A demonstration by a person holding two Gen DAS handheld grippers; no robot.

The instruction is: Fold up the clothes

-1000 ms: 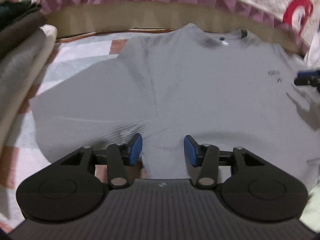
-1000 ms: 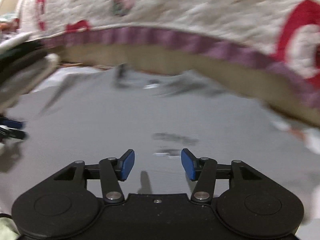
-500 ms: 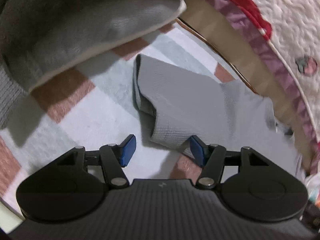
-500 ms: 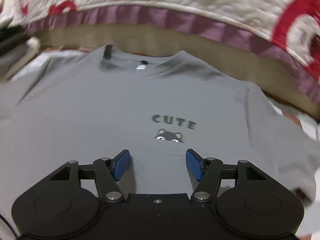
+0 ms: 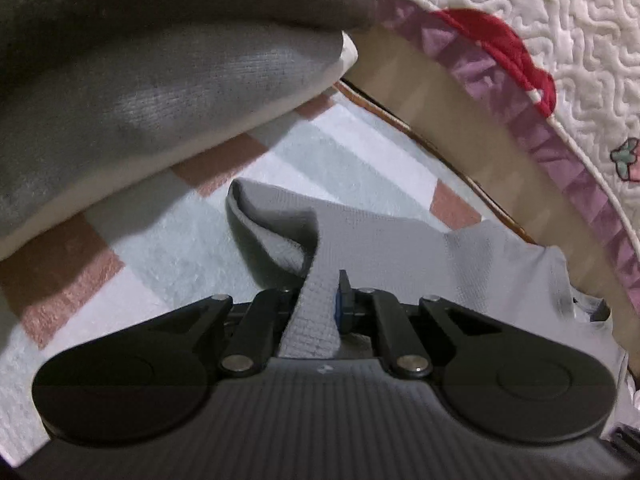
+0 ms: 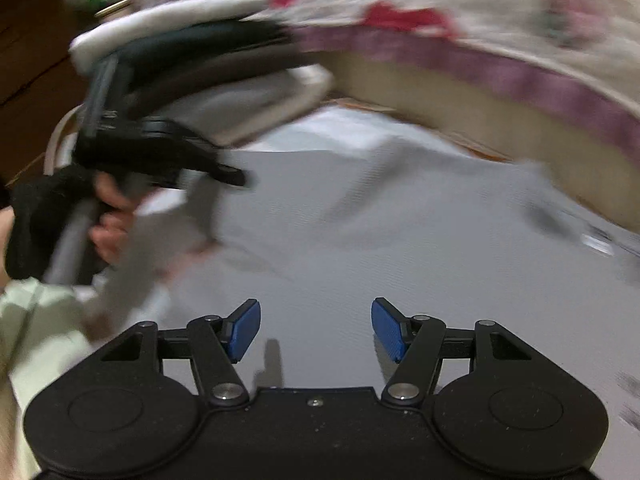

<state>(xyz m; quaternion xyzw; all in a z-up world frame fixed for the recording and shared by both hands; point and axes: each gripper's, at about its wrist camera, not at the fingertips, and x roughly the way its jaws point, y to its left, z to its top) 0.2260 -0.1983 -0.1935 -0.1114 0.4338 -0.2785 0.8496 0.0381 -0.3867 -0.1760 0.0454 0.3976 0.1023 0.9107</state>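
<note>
A grey T-shirt [image 6: 400,240] lies spread flat on a checked mat [image 5: 160,248]. In the left wrist view its sleeve [image 5: 280,236] curls up off the mat, and the hem runs between the blue pads of my left gripper [image 5: 320,300]. The jaws are closing, with the pads pressed on that cloth. In the right wrist view, my right gripper [image 6: 316,328] hovers open over the shirt's body with nothing between its fingers. That blurred view also shows the left gripper [image 6: 228,176] at the left, held by a person's hand [image 6: 108,216].
A stack of folded clothes [image 5: 140,80] rises close on the left, also seen in the right wrist view [image 6: 208,60]. Behind the shirt runs a tan bed edge [image 5: 460,128] under a white quilt with red and purple trim [image 5: 560,20].
My left gripper went from open around the sleeve hem to closed on it. The right wrist view swung left from the shirt's chest print toward the left sleeve and has blurred.
</note>
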